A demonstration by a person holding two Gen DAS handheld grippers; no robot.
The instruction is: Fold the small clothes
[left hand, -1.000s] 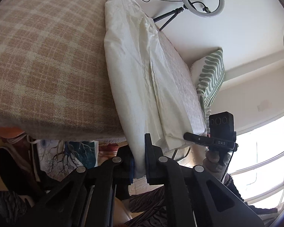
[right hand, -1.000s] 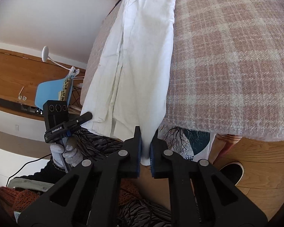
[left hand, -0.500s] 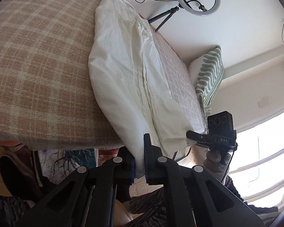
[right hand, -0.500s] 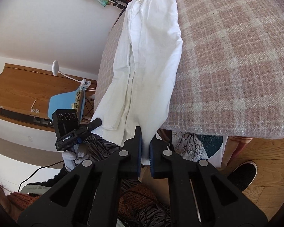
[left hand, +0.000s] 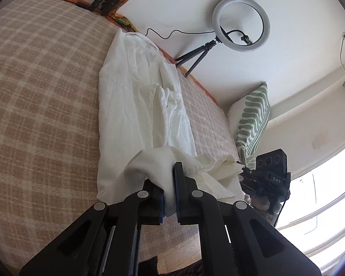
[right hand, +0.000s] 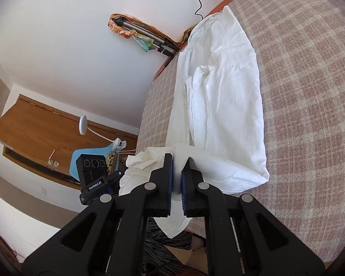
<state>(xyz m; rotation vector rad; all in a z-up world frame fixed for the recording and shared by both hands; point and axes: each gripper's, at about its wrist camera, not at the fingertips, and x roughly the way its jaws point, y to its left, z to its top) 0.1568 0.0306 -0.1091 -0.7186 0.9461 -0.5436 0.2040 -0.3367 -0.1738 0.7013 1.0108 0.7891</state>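
A white shirt lies lengthwise on a plaid bed cover, collar at the far end. My left gripper is shut on the shirt's near hem corner, lifted and curled over the body. My right gripper is shut on the other hem corner of the shirt. The hem between them sags in folds. Each gripper shows in the other's view, the right gripper and the left gripper.
A ring light on a tripod stands beyond the bed's far edge. A green striped pillow leans at the right. A blue chair and a wooden desk stand at the left. A window is bright.
Both grippers have lifted the hem from below the bed's near edge and carried it forward over the shirt. The lower part now bends up in a fold.
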